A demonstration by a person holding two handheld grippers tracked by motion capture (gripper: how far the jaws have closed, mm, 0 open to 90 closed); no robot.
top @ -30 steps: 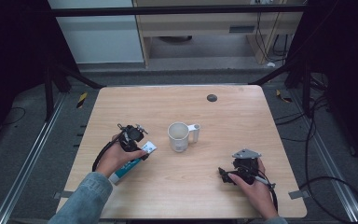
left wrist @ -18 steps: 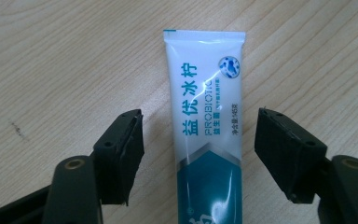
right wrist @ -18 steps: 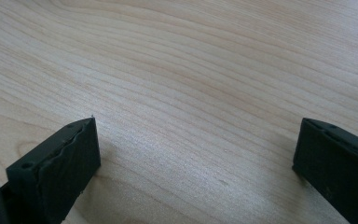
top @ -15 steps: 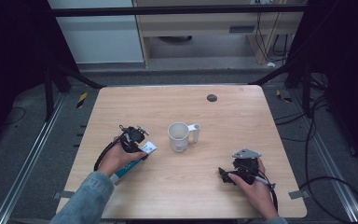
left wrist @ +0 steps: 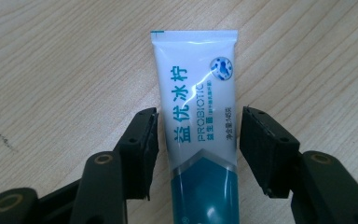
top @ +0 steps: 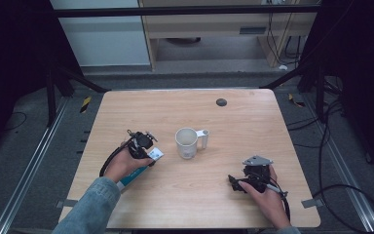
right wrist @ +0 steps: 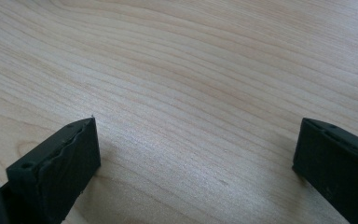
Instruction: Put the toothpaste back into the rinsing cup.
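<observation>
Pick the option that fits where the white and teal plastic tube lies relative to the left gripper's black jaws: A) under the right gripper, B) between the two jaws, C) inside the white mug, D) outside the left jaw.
B: in the left gripper view the white and teal plastic tube lies flat on the wooden table between the jaws of the left gripper, small gaps each side.

Evenly lit wooden table [top: 253,126] under soft overhead light; dark, underexposed surroundings at left and right edges. White glare across the glossy tube [left wrist: 193,88] in the left gripper view. Soft shadows under the jaws; slightly soft focus throughout.
</observation>
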